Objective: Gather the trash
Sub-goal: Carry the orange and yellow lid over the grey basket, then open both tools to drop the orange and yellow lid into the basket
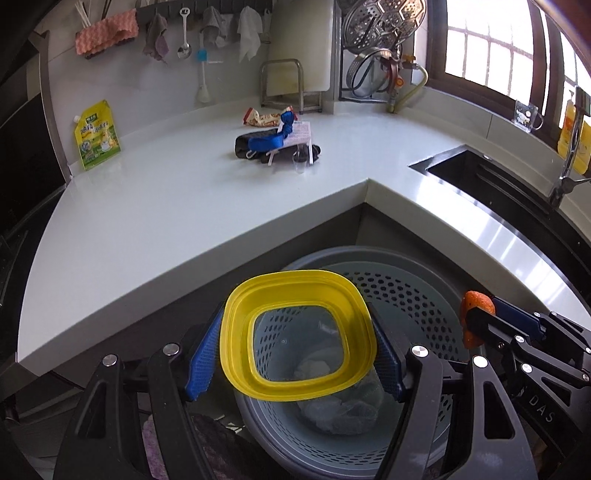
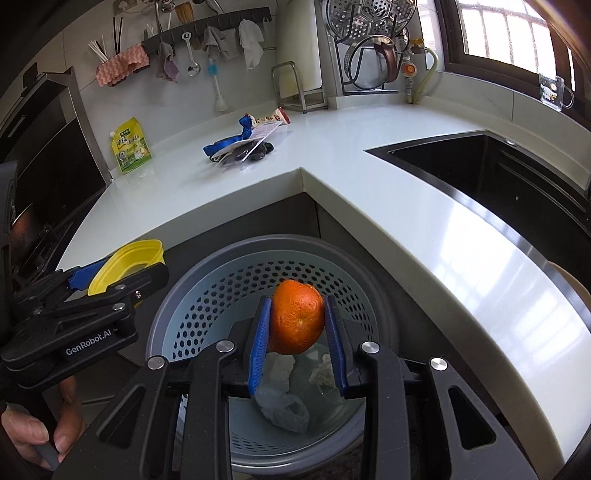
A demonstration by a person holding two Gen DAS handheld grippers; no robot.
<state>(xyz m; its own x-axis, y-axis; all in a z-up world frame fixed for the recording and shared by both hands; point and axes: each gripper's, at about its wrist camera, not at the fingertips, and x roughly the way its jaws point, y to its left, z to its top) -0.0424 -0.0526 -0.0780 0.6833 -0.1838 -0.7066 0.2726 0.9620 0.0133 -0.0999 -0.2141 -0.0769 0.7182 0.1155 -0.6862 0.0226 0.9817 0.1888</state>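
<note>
Bin (image 2: 207, 295): grey, perforated wall, on the floor directly below both claws, in the inner corner of the counter (image 2: 369, 192). Contents: crumpled clear plastic (image 2: 282, 408) and white paper scraps (image 2: 321, 371) on the bottom.

Left claw (image 1: 299, 349): clamped on a yellow lid (image 1: 295, 332) with a clear centre, blue pads (image 1: 201, 363) pressing its two sides. Lid held nearly face-on to the camera, above the bin's near-left part.

Right claw (image 2: 297, 326): pinching an orange (image 2: 295, 317) between both pads, over the bin's middle. Seen from the left wrist, at lower right, orange (image 1: 476, 317) at the bin rim.

Ahead of both claws, well apart on the counter: a heap of blue strap (image 1: 267, 140), dark fabric, a white card and a snack wrapper (image 1: 264, 117), with a small clear cup (image 1: 300, 162) just at its near side. Further left, against the wall: yellow-green pouch (image 1: 96, 134), upright.

Right of the claws: black sink (image 2: 498, 173) set into the counter; tap (image 1: 565, 170) and yellow bottle (image 1: 570, 136) beyond it.

Nothing between claws and bin.

Surface: pale, glossy, L-shaped. Back wall: hook rail with cloths, a ladle (image 1: 184, 35), a brush; cutting board (image 1: 299, 44) in a rack; steamer rack (image 1: 384, 22). Window (image 1: 491, 44) at upper right.
</note>
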